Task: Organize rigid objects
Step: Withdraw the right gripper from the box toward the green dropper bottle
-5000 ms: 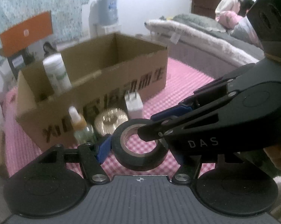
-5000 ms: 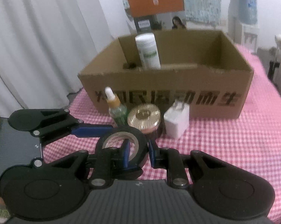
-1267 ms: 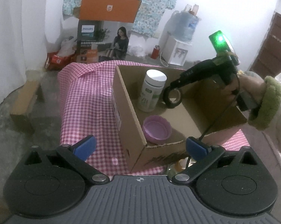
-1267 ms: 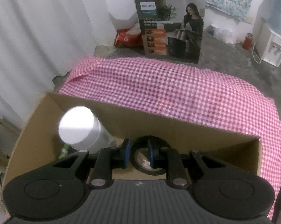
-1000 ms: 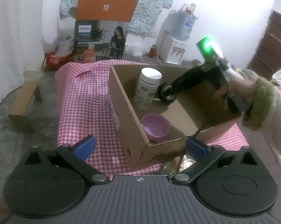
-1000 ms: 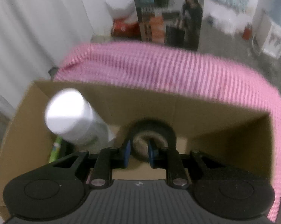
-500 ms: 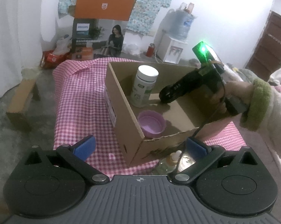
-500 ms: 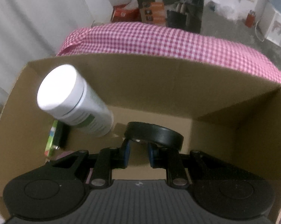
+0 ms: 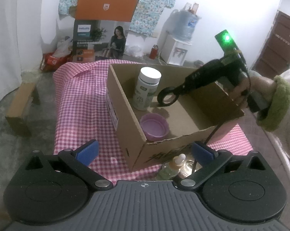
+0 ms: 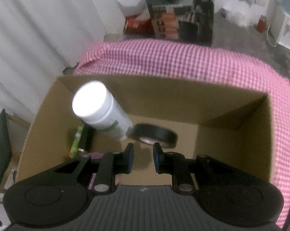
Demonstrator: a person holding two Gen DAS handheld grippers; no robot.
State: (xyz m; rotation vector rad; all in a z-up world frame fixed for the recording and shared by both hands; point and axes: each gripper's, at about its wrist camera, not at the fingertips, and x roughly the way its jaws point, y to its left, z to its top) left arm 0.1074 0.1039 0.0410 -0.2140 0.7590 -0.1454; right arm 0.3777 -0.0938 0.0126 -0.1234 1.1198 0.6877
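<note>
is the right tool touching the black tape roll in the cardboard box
Cannot tell. Left wrist view: the right tool overlaps the black tape roll; right wrist view: blurred roll just past the fingertips, no plain contact or gap.

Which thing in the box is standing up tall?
The white bottle, upright in the cardboard box. The purple lid lies flat, and the black tape roll is a low ring.

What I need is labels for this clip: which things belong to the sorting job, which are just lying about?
Job: black tape roll, brown cardboard box, white plastic bottle, purple round lid, clear dropper bottle.
Lying about: orange-topped printed carton, white water dispenser, small red flask, pink checked tablecloth.
</note>
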